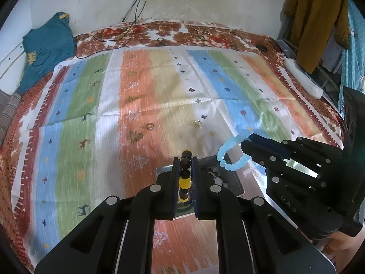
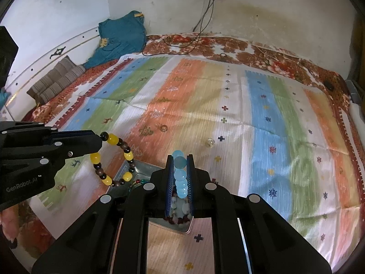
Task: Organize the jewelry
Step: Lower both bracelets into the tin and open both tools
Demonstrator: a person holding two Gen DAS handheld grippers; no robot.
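The left tool (image 1: 185,159) is clenched on a yellow-and-dark bead bracelet (image 2: 114,159), which hangs as a loop off its tip, and the right tool (image 2: 180,159) is clenched on a pale blue bead bracelet (image 1: 228,154), pinched edge-on between its pads. Both bracelets are held up in the air above a small metal tray (image 2: 143,167) that lies on the striped cloth (image 1: 159,86) covering the bed; more beads and stones fill the tray beneath the tools. Two clear glass beads (image 1: 150,126) lie loose on the cloth farther out, well apart from the tray. The main risk, as I judge it, is the grip itself: each tool pinches round, smooth beads, so a quick swing or a tilt could let a bracelet slide out and drop onto the cloth, or back into the tray to tangle with what is there. The two tools are also near each other, so the hanging loops might catch or knock together. The loose glass beads could roll if the cloth is tugged or pressed nearby.
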